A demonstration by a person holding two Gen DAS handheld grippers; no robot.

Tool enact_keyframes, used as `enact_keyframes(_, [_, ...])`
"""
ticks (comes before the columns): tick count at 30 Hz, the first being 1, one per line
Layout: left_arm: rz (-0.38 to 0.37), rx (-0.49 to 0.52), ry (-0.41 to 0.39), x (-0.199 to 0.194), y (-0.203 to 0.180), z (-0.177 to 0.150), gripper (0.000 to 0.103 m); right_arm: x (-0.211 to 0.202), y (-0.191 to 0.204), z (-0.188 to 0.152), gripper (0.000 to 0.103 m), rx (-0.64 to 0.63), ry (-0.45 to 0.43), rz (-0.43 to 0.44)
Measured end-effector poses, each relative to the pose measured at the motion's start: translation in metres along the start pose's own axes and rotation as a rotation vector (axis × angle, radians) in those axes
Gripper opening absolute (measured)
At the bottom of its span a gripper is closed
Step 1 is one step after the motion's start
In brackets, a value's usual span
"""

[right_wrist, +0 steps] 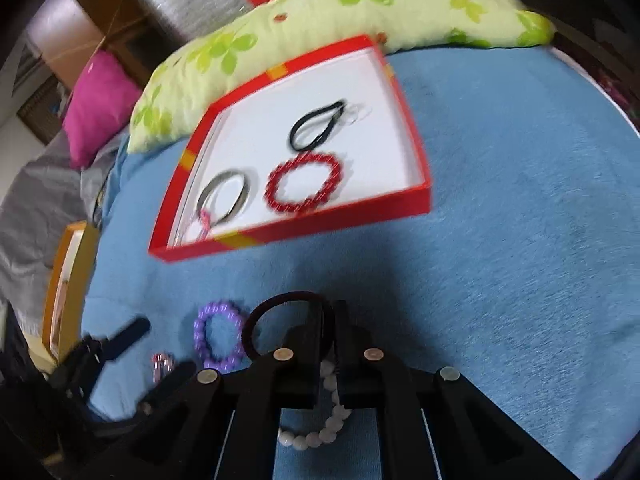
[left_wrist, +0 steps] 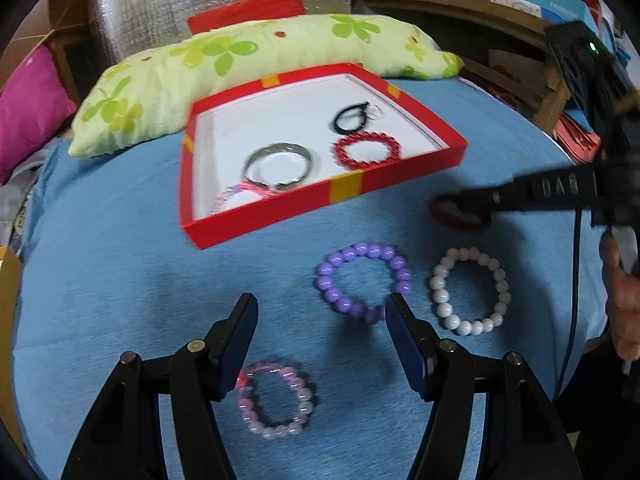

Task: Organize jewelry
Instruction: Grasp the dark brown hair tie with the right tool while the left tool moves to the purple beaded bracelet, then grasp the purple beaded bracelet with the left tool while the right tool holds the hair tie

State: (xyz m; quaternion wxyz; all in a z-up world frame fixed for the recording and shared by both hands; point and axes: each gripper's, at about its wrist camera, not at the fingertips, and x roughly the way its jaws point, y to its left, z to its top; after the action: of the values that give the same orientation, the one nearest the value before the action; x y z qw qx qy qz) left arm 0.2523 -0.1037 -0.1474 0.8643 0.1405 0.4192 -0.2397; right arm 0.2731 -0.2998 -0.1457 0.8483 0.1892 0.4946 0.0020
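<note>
1. Red box lid/tray (left_wrist: 348, 186) with yellow stripe marks and a white inside sits on the blue cloth (left_wrist: 120, 280), its far edge against the green floral pillow (left_wrist: 240, 52). No compartments.
2. Contents: silver bangle (left_wrist: 278, 168) near the front left, a pink beaded bracelet (left_wrist: 236, 198) at the front-left corner partly under or against the bangle, a red beaded bracelet (left_wrist: 366, 150) front right, and a black hair tie (left_wrist: 350, 118) behind it. The tie is a teardrop loop, long axis running diagonally toward the far right corner, with a small clear ring-like piece at that end (too blurry to identify).
3. Loose on the cloth, outside the tray: purple beaded bracelet (left_wrist: 364, 280), white beaded bracelet (left_wrist: 470, 290) just beside it on the right, and a pale pink beaded bracelet (left_wrist: 276, 400) nearer the camera. All lie flat.
4. Left gripper (left_wrist: 320, 308): jaws wide apart, nothing held. It hangs over the cloth; its right finger overlaps the purple bracelet's near edge in view, contact unclear.
5. Right gripper (right_wrist: 328, 312): jaws fully closed, pinching a dark maroon hair tie (right_wrist: 280, 300). The loop sticks out to the left of the fingertips, over the cloth in front of the tray's near wall.
6. In the right wrist view, the white bracelet lies under the right gripper's body.
</note>
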Motion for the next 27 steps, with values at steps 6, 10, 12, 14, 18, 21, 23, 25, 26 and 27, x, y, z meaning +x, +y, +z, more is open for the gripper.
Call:
enact_keyframes(6, [-0.017, 0.005, 0.053, 0.016, -0.008, 0.002, 0.071, -0.003, -0.014, 0.006, 0.006, 0.073, -0.01, -0.01])
enact_keyframes(10, [-0.031, -0.021, 0.068, 0.023, -0.01, 0.005, 0.074, -0.003, -0.016, 0.006, 0.006, 0.085, -0.008, -0.003])
enact_keyframes(12, [-0.036, -0.031, 0.065, 0.025, -0.01, 0.008, 0.074, -0.005, -0.017, 0.006, 0.006, 0.091, -0.011, 0.0])
enact_keyframes(14, [-0.04, -0.056, 0.057, 0.028, -0.009, 0.011, 0.074, -0.005, -0.017, 0.006, 0.006, 0.092, -0.014, 0.001])
enact_keyframes(18, [-0.06, -0.089, 0.044, 0.031, -0.006, 0.015, 0.074, -0.006, -0.017, 0.005, 0.006, 0.095, -0.015, 0.006])
enact_keyframes(21, [-0.085, -0.095, 0.032, 0.029, -0.006, 0.015, 0.054, -0.007, -0.016, 0.005, 0.006, 0.097, -0.019, 0.006])
enact_keyframes(23, [-0.093, -0.095, 0.026, 0.027, -0.005, 0.015, 0.04, -0.007, -0.016, 0.005, 0.006, 0.097, -0.021, 0.004])
enact_keyframes(25, [-0.101, -0.097, 0.024, 0.026, -0.004, 0.014, 0.029, -0.007, -0.016, 0.005, 0.006, 0.097, -0.022, 0.002])
enact_keyframes(26, [-0.102, -0.1, 0.022, 0.025, -0.003, 0.014, 0.022, -0.007, -0.016, 0.005, 0.006, 0.097, -0.022, 0.003])
enact_keyframes(27, [-0.105, -0.102, 0.02, 0.025, -0.002, 0.014, 0.02, -0.007, -0.016, 0.005, 0.006, 0.097, -0.023, 0.002])
